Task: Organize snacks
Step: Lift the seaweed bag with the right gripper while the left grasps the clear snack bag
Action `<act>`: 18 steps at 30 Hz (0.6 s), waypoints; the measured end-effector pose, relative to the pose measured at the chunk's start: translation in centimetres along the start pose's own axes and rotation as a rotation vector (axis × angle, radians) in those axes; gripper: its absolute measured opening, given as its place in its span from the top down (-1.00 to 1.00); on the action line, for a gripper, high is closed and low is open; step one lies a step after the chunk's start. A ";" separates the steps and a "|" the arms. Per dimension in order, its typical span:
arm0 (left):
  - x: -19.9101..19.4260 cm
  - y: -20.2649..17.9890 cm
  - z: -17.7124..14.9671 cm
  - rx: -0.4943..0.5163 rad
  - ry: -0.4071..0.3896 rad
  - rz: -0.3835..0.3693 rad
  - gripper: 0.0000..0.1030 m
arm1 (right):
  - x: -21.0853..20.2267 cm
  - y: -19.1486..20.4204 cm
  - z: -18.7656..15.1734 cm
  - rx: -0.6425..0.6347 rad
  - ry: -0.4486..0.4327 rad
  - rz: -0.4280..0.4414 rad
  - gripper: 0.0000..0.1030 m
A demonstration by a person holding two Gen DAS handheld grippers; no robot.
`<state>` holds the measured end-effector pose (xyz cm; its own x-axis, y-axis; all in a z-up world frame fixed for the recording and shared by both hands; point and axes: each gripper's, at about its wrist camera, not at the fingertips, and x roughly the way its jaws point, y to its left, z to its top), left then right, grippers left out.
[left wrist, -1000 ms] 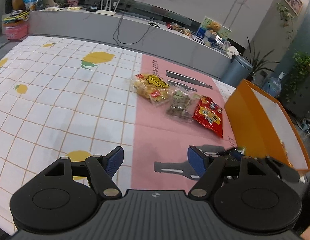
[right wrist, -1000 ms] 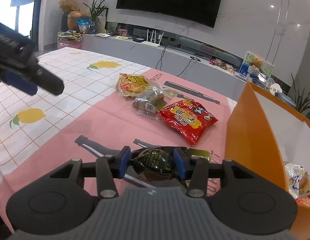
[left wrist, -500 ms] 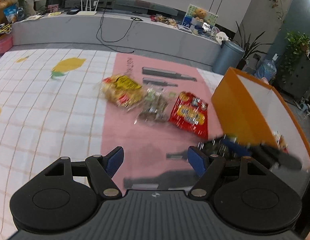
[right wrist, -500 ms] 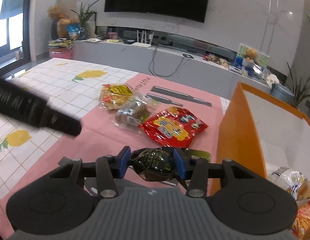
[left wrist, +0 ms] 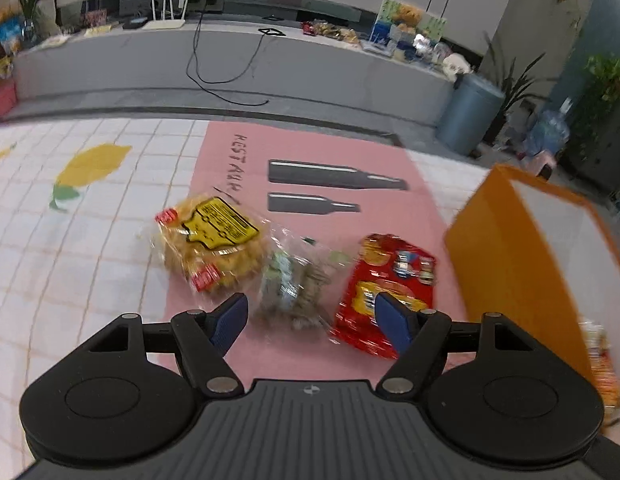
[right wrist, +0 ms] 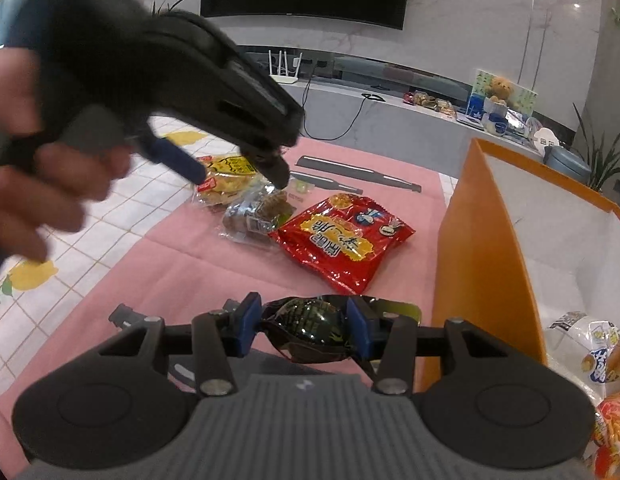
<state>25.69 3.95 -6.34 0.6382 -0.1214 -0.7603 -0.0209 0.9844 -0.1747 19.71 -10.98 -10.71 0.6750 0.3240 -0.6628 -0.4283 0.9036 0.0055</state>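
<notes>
Three snack bags lie on the pink mat: a yellow bag [left wrist: 212, 244] [right wrist: 226, 176], a clear bag of brown pieces [left wrist: 294, 284] [right wrist: 258, 212] and a red bag [left wrist: 389, 280] [right wrist: 341, 240]. My left gripper [left wrist: 311, 316] [right wrist: 238, 178] hovers open just above and short of them, nothing between its blue pads [left wrist: 234, 316]. My right gripper [right wrist: 306, 328] is shut on a dark green shiny packet [right wrist: 306, 322], held above the mat beside the orange box [right wrist: 481, 240] [left wrist: 521, 272].
Several snack packs [right wrist: 589, 344] lie inside the orange box at the right. A person's hand [right wrist: 30, 168] holds the left gripper. A lemon-print checked cloth [left wrist: 70, 240] covers the table to the left. A grey TV bench [left wrist: 270, 64] runs behind.
The left gripper has swung from over the checked cloth to right over the three bags, still open. The right gripper keeps its packet and has barely shifted.
</notes>
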 end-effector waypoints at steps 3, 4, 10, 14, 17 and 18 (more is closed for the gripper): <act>1.9 0.0 0.0 0.013 0.005 0.031 -0.47 | 0.0 -0.1 0.1 0.005 0.001 0.006 0.10; 2.5 0.1 -0.1 0.011 0.013 0.024 -0.45 | 0.0 0.0 0.0 0.004 0.000 0.006 0.10; 4.4 0.3 -0.9 0.023 0.002 0.040 0.03 | -0.2 0.2 -0.1 -0.012 -0.005 0.002 0.10; 3.5 0.3 -1.7 0.025 -0.030 0.047 0.23 | -0.3 0.3 -0.2 -0.012 -0.007 0.003 0.10; 1.9 0.6 -2.3 0.020 -0.036 0.024 0.27 | -0.6 0.2 -0.1 0.001 -0.019 0.001 0.10; 1.3 0.8 -2.5 0.019 -0.041 0.014 0.27 | -0.8 0.2 -0.1 0.006 -0.023 0.003 0.10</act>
<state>24.58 4.23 -9.02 0.6686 -0.1023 -0.7366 -0.0163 0.9882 -0.1521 19.06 -11.12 -10.28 0.6873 0.3331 -0.6455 -0.4268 0.9043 0.0121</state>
